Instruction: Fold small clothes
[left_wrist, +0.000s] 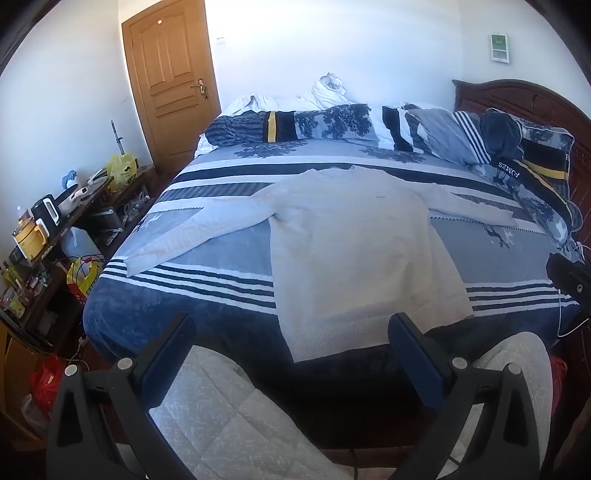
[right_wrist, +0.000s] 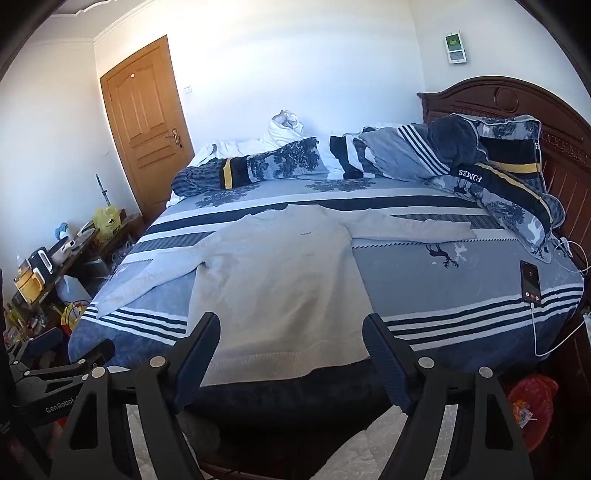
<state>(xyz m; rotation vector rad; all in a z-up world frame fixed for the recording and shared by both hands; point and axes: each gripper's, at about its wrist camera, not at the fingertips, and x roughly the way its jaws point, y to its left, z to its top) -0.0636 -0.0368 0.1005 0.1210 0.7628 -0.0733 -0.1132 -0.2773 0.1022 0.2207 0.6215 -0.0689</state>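
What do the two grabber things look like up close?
Each hand-held gripper is black plastic shaped like a wide V. The left hand-held gripper and the right hand-held gripper both have two flat fingers with dark blue ribbed pads and round silver bolts at the joints. Seen from the right wrist camera, the left one's side carries white GenRobot lettering.

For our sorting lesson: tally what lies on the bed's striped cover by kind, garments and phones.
Garments: 1, the white sweater, spread flat
Phones: 1, the phone, on its cable
Total: 2
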